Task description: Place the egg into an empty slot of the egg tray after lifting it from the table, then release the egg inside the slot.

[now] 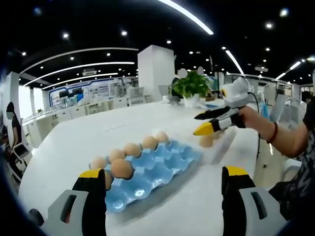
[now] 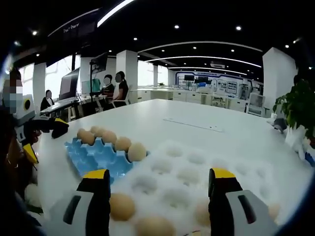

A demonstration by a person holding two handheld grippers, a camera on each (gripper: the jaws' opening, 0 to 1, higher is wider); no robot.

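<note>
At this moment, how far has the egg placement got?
Done: several eggs already sit along the far edge of the blue egg tray, most slots bare. In hand: nothing yet. The right gripper is open, hovering above a white tray with loose eggs between its jaws. The left gripper is open at the blue tray. Left: grasp, lift, place, release.

White tray's [image 2: 197, 162] near eggs [image 2: 152, 226] cut off by the right gripper view's bottom edge.

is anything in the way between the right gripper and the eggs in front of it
Nothing visible does. The right gripper is open over the white tray, and the nearest egg lies just inside its left jaw with only bare tray around it.
</note>
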